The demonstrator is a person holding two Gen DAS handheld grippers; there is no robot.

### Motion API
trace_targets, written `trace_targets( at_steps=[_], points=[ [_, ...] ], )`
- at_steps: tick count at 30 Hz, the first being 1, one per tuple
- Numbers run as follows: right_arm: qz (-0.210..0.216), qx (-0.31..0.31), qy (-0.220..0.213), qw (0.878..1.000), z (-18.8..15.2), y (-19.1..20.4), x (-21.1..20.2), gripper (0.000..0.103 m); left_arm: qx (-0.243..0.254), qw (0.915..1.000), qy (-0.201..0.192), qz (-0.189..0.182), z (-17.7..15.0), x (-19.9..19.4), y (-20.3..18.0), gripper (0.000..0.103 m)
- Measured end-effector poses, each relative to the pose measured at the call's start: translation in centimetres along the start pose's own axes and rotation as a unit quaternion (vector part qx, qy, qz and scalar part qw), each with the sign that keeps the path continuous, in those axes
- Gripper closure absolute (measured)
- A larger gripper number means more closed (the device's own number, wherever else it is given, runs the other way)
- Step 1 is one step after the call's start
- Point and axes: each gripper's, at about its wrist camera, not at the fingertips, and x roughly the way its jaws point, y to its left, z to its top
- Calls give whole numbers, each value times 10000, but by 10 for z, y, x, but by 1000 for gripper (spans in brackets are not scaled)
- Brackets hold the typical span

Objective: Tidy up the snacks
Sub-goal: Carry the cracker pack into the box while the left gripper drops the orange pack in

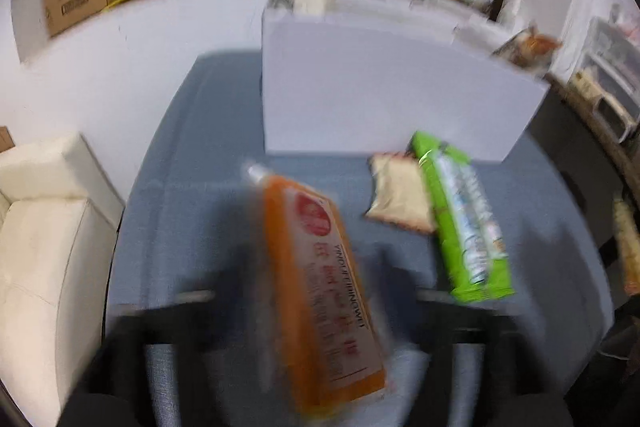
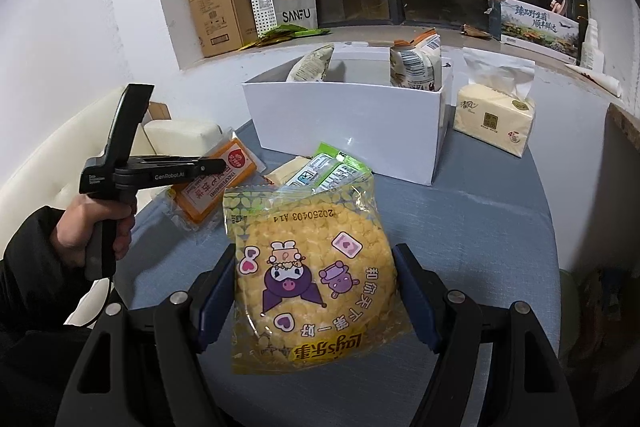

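Partly done, judging from the left wrist: left claw [image 1: 304,311] clamped on orange packet [image 1: 320,291], green packet [image 1: 460,219] loose beside white box [image 1: 380,99]; from the right wrist, right claw [image 2: 316,291] clamped on yellow packet [image 2: 312,279], two bags [image 2: 416,63] boxed.

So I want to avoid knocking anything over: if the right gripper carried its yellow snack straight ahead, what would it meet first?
Probably the green snack pack, lying just beyond the yellow Lay's pack held in the right gripper. Behind it stands the white box. Depth is uncertain.
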Motion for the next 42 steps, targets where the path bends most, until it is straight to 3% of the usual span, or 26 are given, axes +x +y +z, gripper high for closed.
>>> trace_targets(
  at_steps=[1, 4, 11, 12, 14, 16, 21, 25, 29, 33, 38, 42],
  points=[
    [9, -3, 8, 10000, 0, 0, 1, 25, -43, 9998, 42, 199, -3, 3, 2, 5],
    [14, -21, 18, 10000, -1, 1, 1, 25, -180, 9995, 201, 138, -8, 8, 4, 5],
    [69, -25, 4, 10000, -1, 4, 1, 25, -164, 9968, 409, 664, -7, 22, -5, 2],
    [68, -42, 8, 10000, -2, 4, 2, 25, -153, 9970, 385, 659, -7, 21, -7, 4],
    [72, -53, 13, 10000, -2, 4, 2, 25, 59, 9981, 258, 549, -9, 16, -15, 39],
    [76, -41, 17, 10000, -2, 4, 2, 25, 136, 9979, 234, 595, -8, 10, -18, 45],
    [70, -49, -11, 10000, -2, 4, 1, 25, 33, 9998, 53, 171, -13, -5, -5, 46],
    [43, -2, -63, 10000, -1, 3, -1, 25, 27, 9991, -425, -47, -6, -43, -5, 46],
    [27, 28, -224, 9997, 13, 2, -5, 25, 13, 9942, -997, -399, 29, -84, -6, 46],
    [19, 60, -532, 9986, 51, 0, -11, 25, 52, 9865, -1439, -785, 74, -110, -15, 46],
    [-164, 179, -1013, 9946, 128, -7, -13, 25, 278, 9788, -1733, -1051, 154, -96, -39, 46],
    [-363, 560, -922, 9935, 193, -29, 21, 25, 404, 9822, -1536, -1004, 203, -60, -53, 46]
  ],
)
